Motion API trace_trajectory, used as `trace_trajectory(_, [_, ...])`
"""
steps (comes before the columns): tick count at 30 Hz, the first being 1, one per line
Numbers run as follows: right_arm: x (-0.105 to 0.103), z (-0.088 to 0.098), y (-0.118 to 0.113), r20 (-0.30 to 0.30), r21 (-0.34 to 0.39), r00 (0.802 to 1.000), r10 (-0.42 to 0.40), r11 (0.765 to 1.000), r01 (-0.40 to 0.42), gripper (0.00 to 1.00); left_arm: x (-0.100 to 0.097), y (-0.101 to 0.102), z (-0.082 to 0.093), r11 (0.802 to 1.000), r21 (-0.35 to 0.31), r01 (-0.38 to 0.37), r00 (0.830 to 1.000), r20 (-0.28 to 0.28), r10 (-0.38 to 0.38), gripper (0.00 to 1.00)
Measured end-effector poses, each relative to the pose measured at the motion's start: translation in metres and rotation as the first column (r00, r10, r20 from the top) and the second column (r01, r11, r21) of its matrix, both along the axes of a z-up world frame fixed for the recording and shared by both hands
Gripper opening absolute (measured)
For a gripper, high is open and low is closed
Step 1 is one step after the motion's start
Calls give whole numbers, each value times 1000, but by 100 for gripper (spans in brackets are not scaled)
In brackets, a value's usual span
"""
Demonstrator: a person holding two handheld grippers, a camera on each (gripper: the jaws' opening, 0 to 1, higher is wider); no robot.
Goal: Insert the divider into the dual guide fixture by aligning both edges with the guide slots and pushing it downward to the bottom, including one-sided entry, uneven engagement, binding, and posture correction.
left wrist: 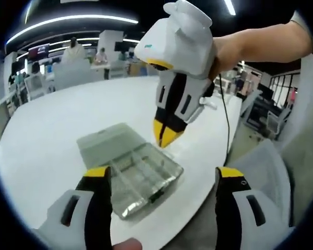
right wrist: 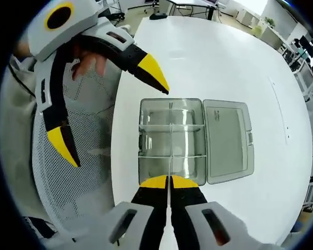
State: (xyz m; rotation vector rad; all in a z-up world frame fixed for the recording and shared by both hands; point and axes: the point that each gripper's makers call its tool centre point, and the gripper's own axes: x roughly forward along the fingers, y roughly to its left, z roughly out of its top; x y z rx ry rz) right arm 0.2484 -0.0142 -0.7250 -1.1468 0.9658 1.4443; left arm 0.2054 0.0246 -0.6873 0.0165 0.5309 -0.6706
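The clear box (right wrist: 171, 140) lies lid-open on the white bench (right wrist: 224, 62); the right hand-held gripper (right wrist: 169, 181), pinching a thin clear divider (right wrist: 170, 151), hangs at its six-o'clock rim, probably to line up the slots; the left hand-held gripper (left wrist: 161, 172), jaws spread, waits nearby.

a compartment box (right wrist: 171, 140) is set on the table (right wrist: 224, 62) near its edge, its lid (right wrist: 227, 140) laid flat beside it; dividers (right wrist: 170, 126) are seated inside the box.
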Motion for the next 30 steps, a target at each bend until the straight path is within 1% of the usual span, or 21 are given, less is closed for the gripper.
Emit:
trace_trajectory(22, [7, -12, -1, -7, -6, 1000, -5, 1000, 5, 0, 3, 2, -1, 1000, -10, -12, 1000, -8, 12, 80])
trace_trajectory(30, [6, -14, 0, -10, -11, 1000, 2, 1000, -2, 0, 3, 4, -2, 1000, -8, -16, 1000, -10, 16, 80])
